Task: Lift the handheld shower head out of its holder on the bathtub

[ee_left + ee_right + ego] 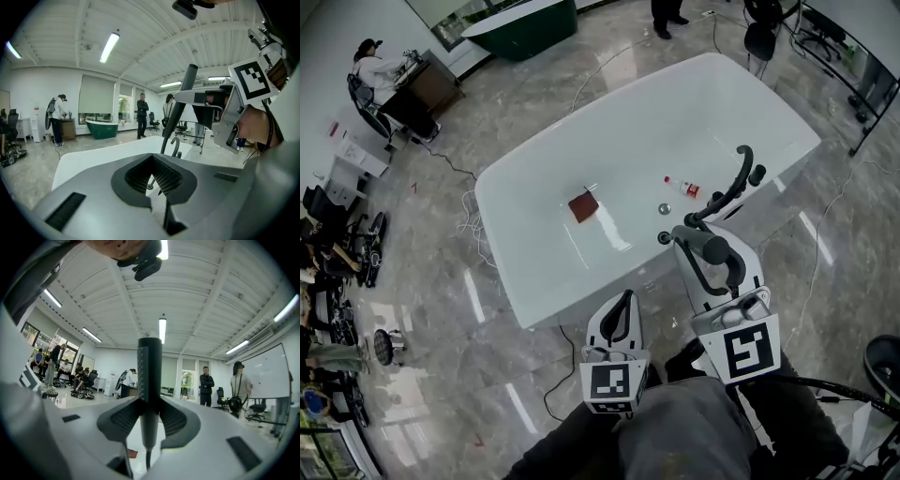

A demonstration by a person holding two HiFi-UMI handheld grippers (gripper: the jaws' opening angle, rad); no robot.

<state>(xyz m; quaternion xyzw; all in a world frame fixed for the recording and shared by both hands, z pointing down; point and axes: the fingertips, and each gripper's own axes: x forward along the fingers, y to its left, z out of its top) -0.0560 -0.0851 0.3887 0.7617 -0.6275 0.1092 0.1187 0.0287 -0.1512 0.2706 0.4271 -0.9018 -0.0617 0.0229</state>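
Shower head (149, 380): dark handle upright, clamped between pads of right gripper (705, 251). It sits above the bathtub (511, 272) near rim, toward the right corner, close to curved faucet (739, 173). Left gripper (157, 182): jaws together, empty, outside near rim over floor (487, 375). In tub: brown cloth (583, 206) mid-basin, bottle (682, 187) nearer faucet edge. Cables (469, 220) lie on floor by left edge.

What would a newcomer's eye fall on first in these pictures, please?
The big white bathtub standing in the middle of the glossy marble floor, with a small reddish-brown square lying inside it. Then, at the tub's near edge, the right gripper clamped on the dark shower head, which stands upright between its jaws, while the left gripper beside it holds nothing.
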